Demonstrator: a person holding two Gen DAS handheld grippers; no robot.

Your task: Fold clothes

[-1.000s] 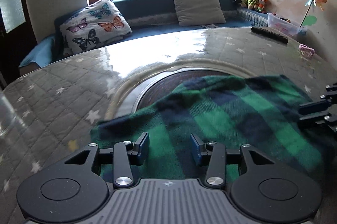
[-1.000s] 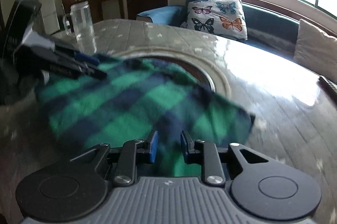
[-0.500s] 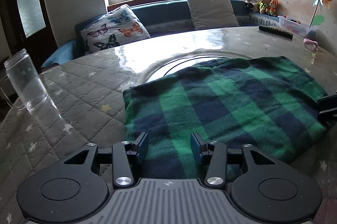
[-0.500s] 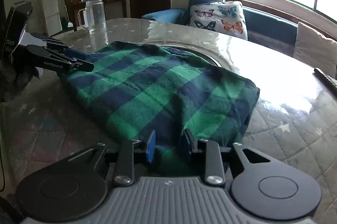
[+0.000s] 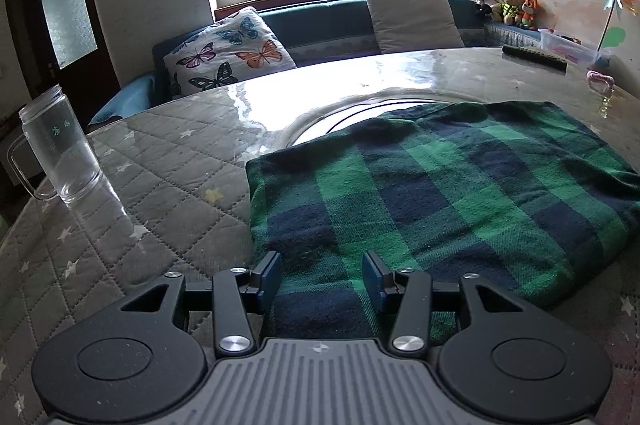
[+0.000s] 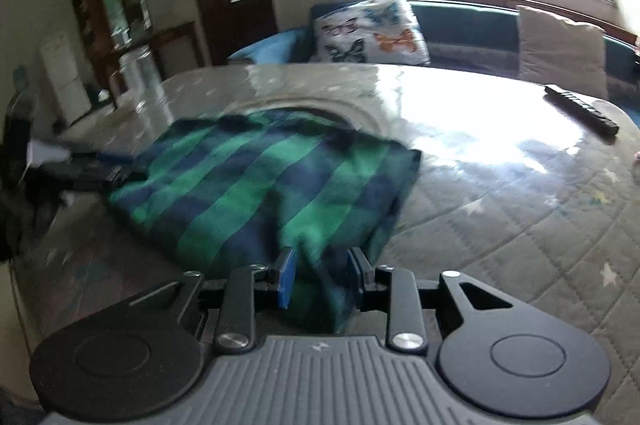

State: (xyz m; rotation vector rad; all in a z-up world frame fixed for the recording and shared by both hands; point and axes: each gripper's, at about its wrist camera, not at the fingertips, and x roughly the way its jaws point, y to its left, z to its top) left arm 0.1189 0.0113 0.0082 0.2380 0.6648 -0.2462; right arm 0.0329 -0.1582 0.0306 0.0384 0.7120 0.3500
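Note:
A green and navy plaid garment [image 5: 440, 193] lies folded flat on the round quilted table [image 5: 160, 193]. My left gripper [image 5: 320, 275] is open over its near edge, with cloth under the gap between the fingers. In the right wrist view the garment [image 6: 256, 185] fills the middle, and my right gripper [image 6: 322, 275] is open with a fold of its near corner lying between the fingers. The left gripper [image 6: 84, 165] shows blurred at the garment's far left edge.
A clear glass mug [image 5: 60, 149] stands on the table at the left. A black remote [image 5: 534, 56] and a pink item [image 5: 600, 79] lie at the far right. A bench with a butterfly cushion [image 5: 228, 61] runs behind the table.
The garment was carried forward and laid down flat on the table. Both grippers pulled back to its near edge, and the right gripper opened wider.

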